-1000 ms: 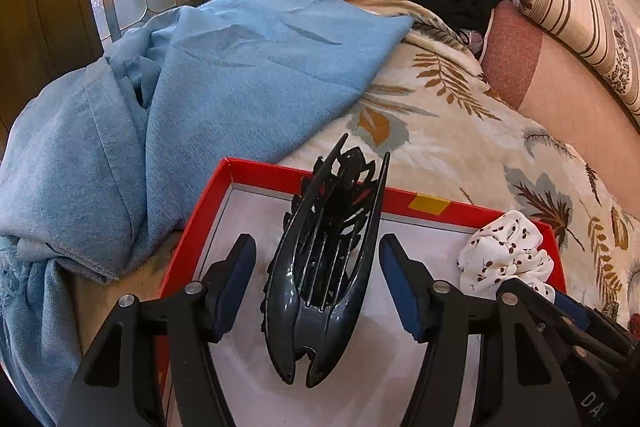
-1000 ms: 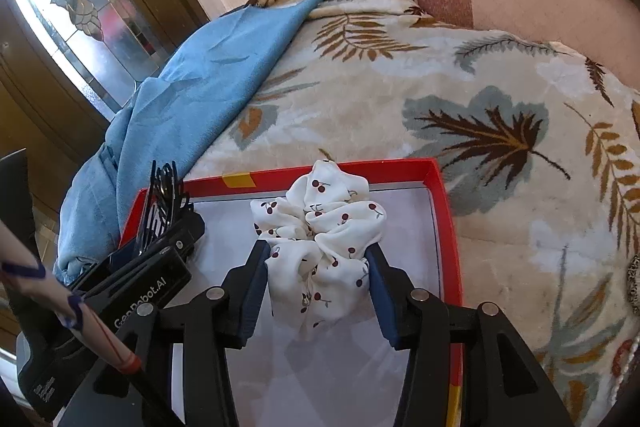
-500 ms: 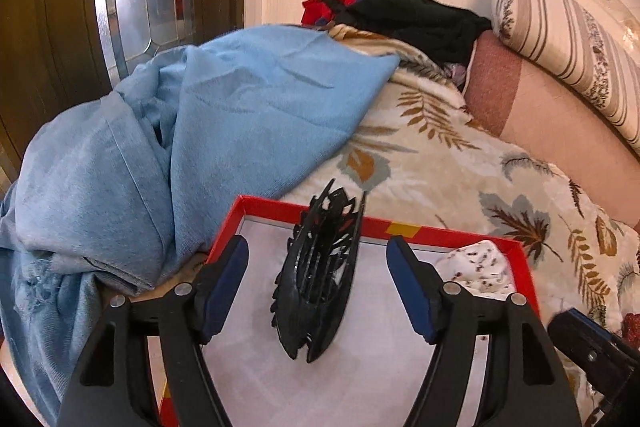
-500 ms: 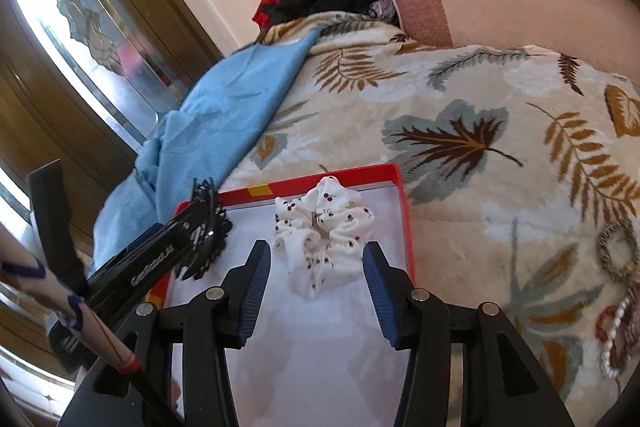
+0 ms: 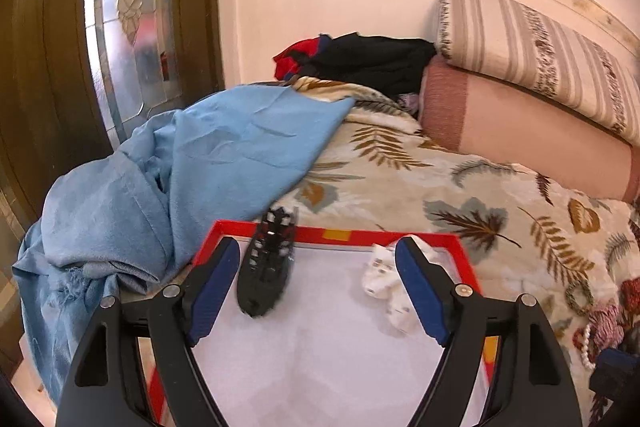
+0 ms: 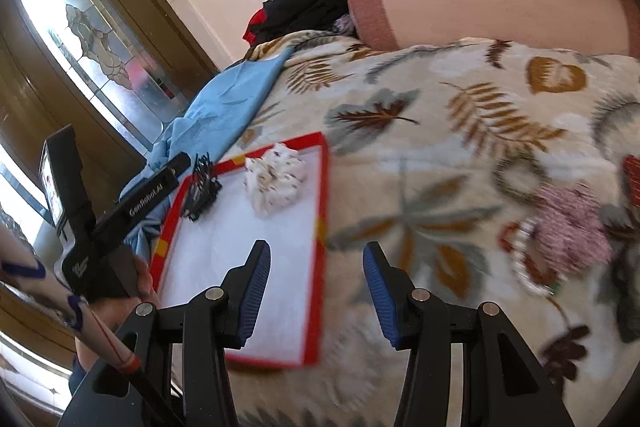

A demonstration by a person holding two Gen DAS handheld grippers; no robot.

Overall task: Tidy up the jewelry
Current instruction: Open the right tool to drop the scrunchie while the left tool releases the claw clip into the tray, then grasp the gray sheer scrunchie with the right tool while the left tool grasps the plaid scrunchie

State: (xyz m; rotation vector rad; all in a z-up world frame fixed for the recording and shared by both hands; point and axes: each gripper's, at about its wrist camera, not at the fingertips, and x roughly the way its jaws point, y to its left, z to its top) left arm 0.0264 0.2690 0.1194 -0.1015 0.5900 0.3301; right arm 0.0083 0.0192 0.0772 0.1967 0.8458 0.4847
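Left gripper (image 5: pixel 316 291) released, jaws just been opening, nothing pressed between the blue pads; hovered above the near part of the red-rimmed tray (image 5: pixel 400 235). Black claw hair clip (image 5: pixel 268 267) lay free on the tray's white floor near the far left corner, its toothed end reaching over the far rim, apart from both pads. White spotted scrunchie (image 5: pixel 380 275) rested on the tray floor toward the far right, partly hidden behind the right pad in the left wrist view.

Right gripper (image 6: pixel 316 291) also released, jaws apart and holding nothing, positioned over the tray's right rim with one pad above the white floor and the other above the leaf-patterned bedspread (image 6: pixel 460 99). Seen from the right wrist: scrunchie (image 6: pixel 276 179) and clip (image 6: pixel 202 187) side by side at the far end of the tray (image 6: pixel 316 267), not touching.

Tray sat on the bed, just beside a crumpled blue cloth (image 5: pixel 180 179) on its left. Loose jewelry (image 6: pixel 560 227), blurred, lay on the bedspread well to the right of the tray: a ring-shaped bangle, a pinkish bundle, a string of pale beads. Striped bolster (image 5: pixel 540 51) stacked on a pink one against the wall.
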